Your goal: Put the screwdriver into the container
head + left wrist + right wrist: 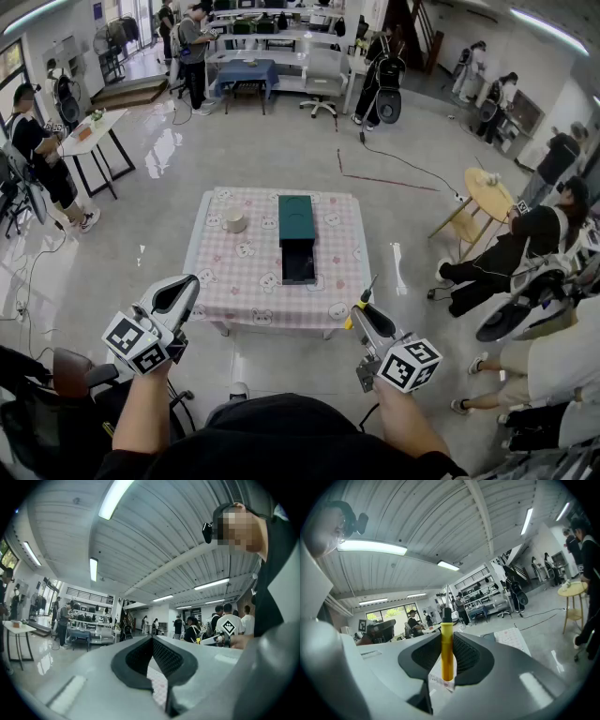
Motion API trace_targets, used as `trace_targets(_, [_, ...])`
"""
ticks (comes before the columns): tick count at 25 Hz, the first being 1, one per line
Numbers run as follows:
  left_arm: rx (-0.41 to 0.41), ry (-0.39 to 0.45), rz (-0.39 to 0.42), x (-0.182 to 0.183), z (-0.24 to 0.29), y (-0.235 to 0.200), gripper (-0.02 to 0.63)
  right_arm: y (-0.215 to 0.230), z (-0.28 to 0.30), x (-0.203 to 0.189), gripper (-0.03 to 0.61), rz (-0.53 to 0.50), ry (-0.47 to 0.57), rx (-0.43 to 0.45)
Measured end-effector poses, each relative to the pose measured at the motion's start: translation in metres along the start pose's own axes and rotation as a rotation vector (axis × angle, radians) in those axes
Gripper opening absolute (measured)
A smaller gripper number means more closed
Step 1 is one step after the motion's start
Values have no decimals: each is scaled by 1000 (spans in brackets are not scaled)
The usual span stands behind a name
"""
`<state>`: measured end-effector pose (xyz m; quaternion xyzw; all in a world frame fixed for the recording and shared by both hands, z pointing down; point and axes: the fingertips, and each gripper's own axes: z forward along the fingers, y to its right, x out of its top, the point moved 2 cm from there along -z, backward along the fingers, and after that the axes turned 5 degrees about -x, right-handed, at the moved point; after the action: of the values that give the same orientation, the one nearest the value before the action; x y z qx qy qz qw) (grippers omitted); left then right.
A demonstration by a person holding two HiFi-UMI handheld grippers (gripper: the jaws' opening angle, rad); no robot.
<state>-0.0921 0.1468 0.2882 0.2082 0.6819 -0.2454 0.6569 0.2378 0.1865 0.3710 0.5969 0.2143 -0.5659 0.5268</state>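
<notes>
Clamping screwdriver [447,656]: right gripper [448,637] | own view: yellow handle | head view: mostly shaft

The yellow-handled, black-collared screwdriver [447,658] stands upright, clamped between the right tongs [449,644]. The dark green container [296,223] sits mid-desk [246,286], its drawer pulled open.

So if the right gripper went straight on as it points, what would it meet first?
Probably nothing near: the right gripper, shut on the screwdriver, tilts up over the table toward open room; depth is unclear.
</notes>
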Motion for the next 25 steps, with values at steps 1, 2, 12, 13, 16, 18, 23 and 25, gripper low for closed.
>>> trace_targets(1, [-12,-1,6,0,0,5,0,-3,-1,-1,104,-12,-4,5])
trace_targets(2, [-23,-2,12,1,0,10,0,-5,-2,-2,104,-26,-9,10])
trace_targets(12, [-17,-13,5,-1,11,28,0,-3,-7,-4,104,-151,-25,31])
trace_targets(13, [-8,-23,-7,-4,12,27,0,-4,-7,-3,104,-180,-26,31])
trace_targets(16, [8,-44,-42,-11,15,24,0,-6,-6,-2,104,-205,-28,41])
trace_targets(18, [-8,-39,-37,-9,18,26,0,-5,-4,-3,104,-200,-26,46])
trace_targets(23, [-25,-51,-28,-7,25,33,0,-2,-1,-6,104,-183,-39,58])
trace_targets(25, [-27,-59,-30,-9,26,34,0,1,-1,-7,104,-175,-39,61])
